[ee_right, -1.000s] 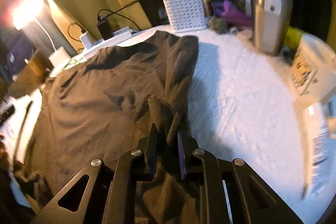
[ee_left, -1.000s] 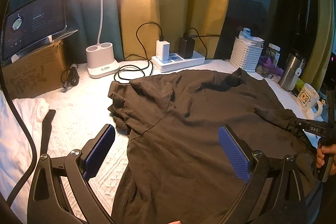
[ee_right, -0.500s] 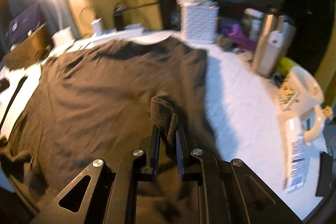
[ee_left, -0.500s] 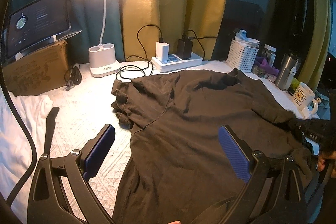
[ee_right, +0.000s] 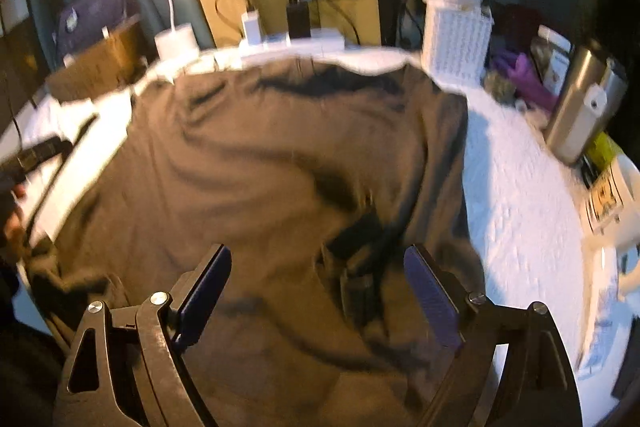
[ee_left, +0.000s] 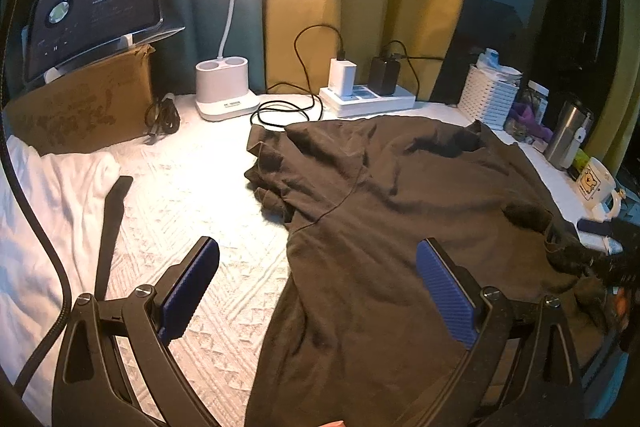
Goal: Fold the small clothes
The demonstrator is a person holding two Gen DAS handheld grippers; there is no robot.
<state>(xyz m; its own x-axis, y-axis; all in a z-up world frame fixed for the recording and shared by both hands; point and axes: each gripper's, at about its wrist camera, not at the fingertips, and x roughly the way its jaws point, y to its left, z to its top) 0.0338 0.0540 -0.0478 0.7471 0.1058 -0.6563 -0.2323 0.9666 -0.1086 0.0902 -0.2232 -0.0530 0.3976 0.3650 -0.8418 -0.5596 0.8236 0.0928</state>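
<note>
A dark brown t-shirt (ee_left: 392,235) lies spread on the white textured cover (ee_left: 200,203), its left sleeve bunched toward the lamp. My left gripper (ee_left: 318,287) hovers open over the shirt's left edge, blue pads wide apart, nothing between them. In the right wrist view the same t-shirt (ee_right: 260,163) fills the middle, blurred. My right gripper (ee_right: 318,287) is above the shirt's right sleeve (ee_right: 360,267); its jaws are opening, and the sleeve fold lies loose below them, untouched by the pads. The right gripper's body (ee_left: 612,263) shows at the far right of the left wrist view.
At the back stand a lit desk lamp (ee_left: 224,95), a power strip with chargers (ee_left: 368,95), a white basket (ee_left: 492,99), a steel tumbler (ee_left: 568,131) and a mug (ee_left: 596,183). A cardboard box with a tablet (ee_left: 80,95) and white cloth (ee_left: 44,211) lie left.
My right gripper, shut on the sleeve fold in both earlier frames, has opened wide and let the sleeve drop onto the shirt. It also swung sideways. The left gripper drifted slightly and stayed open.
</note>
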